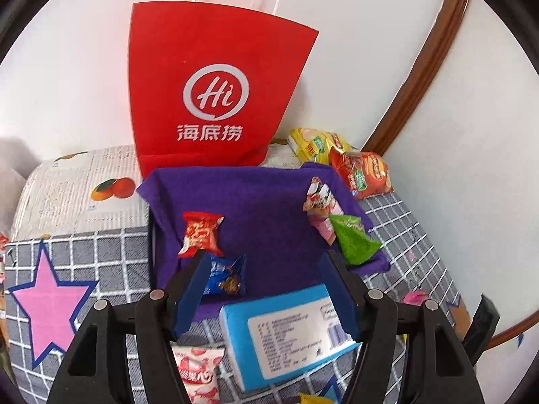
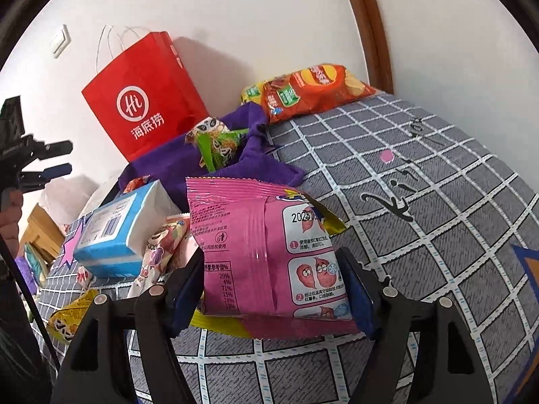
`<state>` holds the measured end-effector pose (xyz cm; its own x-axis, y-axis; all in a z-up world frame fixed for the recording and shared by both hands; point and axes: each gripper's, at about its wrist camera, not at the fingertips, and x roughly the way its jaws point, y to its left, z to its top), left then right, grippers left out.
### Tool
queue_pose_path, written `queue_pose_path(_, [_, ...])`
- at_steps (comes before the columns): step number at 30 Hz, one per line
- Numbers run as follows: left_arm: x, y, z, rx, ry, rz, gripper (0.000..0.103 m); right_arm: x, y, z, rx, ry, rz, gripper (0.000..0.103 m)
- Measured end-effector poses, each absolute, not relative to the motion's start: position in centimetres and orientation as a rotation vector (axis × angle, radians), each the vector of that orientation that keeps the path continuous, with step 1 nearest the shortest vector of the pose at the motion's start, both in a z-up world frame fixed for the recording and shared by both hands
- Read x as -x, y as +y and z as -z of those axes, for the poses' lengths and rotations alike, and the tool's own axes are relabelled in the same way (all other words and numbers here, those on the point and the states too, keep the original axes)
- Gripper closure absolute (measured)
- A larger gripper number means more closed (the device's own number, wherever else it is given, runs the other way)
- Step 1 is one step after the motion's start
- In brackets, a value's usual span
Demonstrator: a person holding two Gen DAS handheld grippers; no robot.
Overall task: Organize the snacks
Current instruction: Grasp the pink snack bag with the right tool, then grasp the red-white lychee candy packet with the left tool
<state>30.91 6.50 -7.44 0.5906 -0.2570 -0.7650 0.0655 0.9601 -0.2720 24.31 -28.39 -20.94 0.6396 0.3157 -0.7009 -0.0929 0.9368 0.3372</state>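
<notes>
My right gripper has its blue pads closed against both sides of a glossy pink foil snack packet, which stands between them just above the grey checked bedcover; a yellow wrapper beneath it is mostly hidden. To that packet's right the cover is bare out to the curved wooden bed edge, giving free room. My left gripper stands part-open with nothing between its fingers; it hovers above the near rim of the purple fabric tray, with a light-blue tissue pack lying below, its far corner behind the right finger. A pink-and-white sweet wrapper is cut off by the gripper frame. Inside the tray lie a small blue packet, a red packet, a green triangular packet and a pink-white packet. Behind the tray a red paper carrier bag stands against the white wall; orange and yellow crisp bags lie at the far corner. Print on all packets is unreadable to me.
</notes>
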Motion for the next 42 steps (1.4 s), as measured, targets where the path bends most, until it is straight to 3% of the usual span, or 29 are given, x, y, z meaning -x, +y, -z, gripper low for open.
queue_pose_path(13, [-23.3,12.0,14.4,0.178,0.995,0.089,0.038,-24.2,-28.7,21.3,-0.300,0.868,-0.230,0.032])
queue_pose_path(23, [-23.2,10.4,19.6,0.099,1.002,0.074,0.037,-24.8,-28.4,21.7,-0.300,0.903,-0.255,0.031])
queue_pose_path(29, [-22.7,9.4,20.1,0.033,0.967,0.062,0.034,-24.6,-28.6,21.8,-0.330,0.900,-0.251,0.031])
queue_pose_path(36, [-22.9,8.6,20.3,0.000,0.983,0.077,0.023,-24.7,-28.1,21.7,-0.305,0.906,-0.249,0.031])
queue_pose_path(42, [-23.1,8.7,20.3,0.019,0.980,0.087,0.023,-24.8,-27.0,21.5,-0.214,0.921,-0.239,0.031])
